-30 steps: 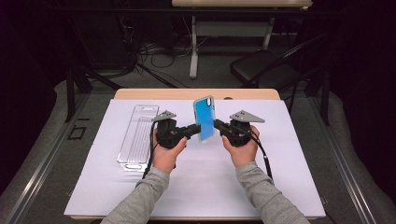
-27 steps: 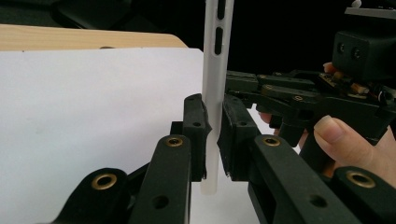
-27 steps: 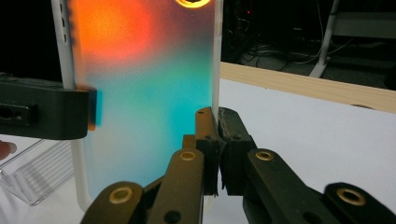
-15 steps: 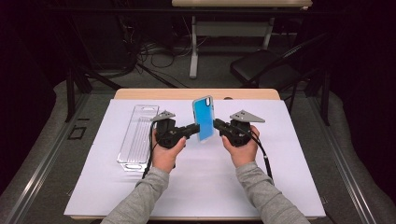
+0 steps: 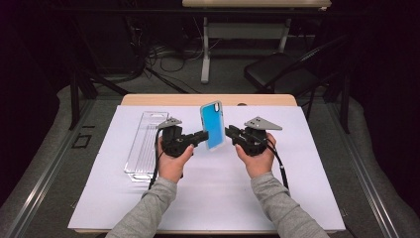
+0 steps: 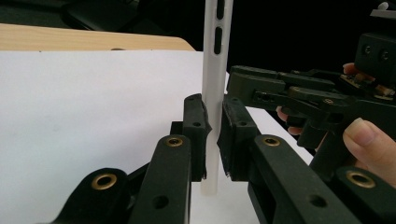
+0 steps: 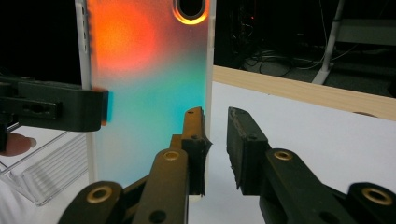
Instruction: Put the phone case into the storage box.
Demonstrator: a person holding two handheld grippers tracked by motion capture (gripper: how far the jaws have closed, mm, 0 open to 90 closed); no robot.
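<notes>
A phone case [image 5: 213, 124], blue in the high view and teal and orange in the right gripper view [image 7: 144, 93], stands upright above the white sheet. My left gripper [image 5: 203, 137] is shut on its left edge, and the left gripper view shows both pads [image 6: 198, 126] pressing the thin white rim [image 6: 215, 70]. My right gripper [image 5: 229, 131] faces it from the right. Its jaws [image 7: 217, 114] have just been opening. The case's right edge stands by the left jaw's inner face, and the other jaw is apart from it.
A clear plastic tray [image 5: 146, 144] lies on the white sheet [image 5: 297, 198] left of my left hand. The sheet covers a wooden table [image 5: 208, 99]. A dark chair [image 5: 277, 74] and cables are on the floor beyond the table.
</notes>
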